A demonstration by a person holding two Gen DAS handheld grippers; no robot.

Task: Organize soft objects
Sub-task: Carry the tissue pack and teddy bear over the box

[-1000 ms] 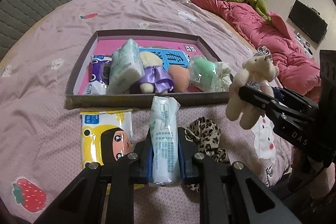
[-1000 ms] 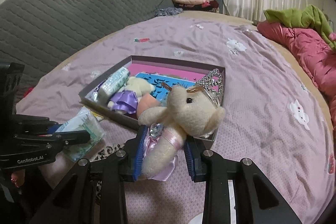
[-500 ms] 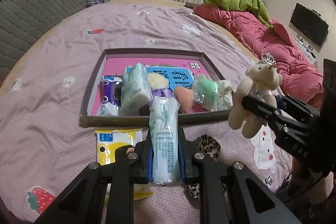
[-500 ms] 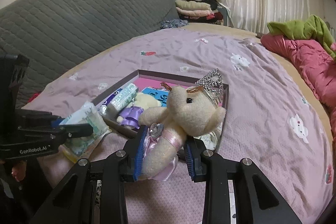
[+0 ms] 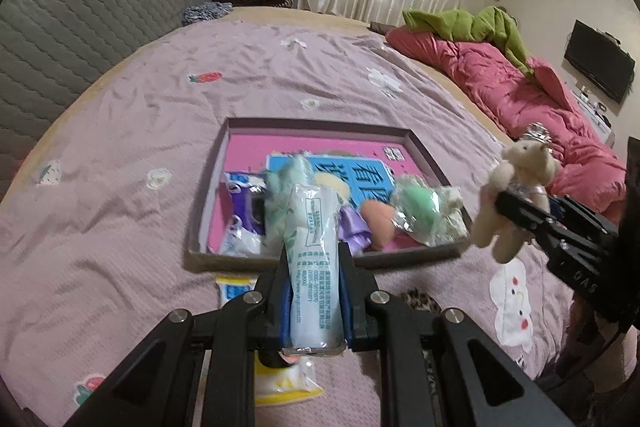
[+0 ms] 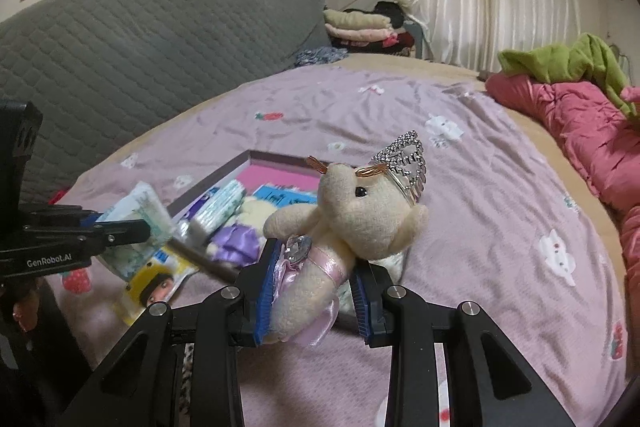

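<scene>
Two grippers, one item each: the left gripper (image 5: 314, 291) clamps one tissue pack (image 5: 313, 263) at lower centre, the right gripper (image 6: 314, 287) squeezes one crowned teddy (image 6: 352, 227), mid-frame. One tray (image 5: 320, 129) beyond, crowded along its near edge, its pink far half open

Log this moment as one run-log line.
left claw: shut on tissue pack | right claw: shut on crowned teddy bear | both above bed, short of tray | tray: partly filled

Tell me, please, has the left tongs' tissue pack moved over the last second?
Yes. The tissue pack has risen and advanced over the tray's near rim, off the bedsheet.
</scene>
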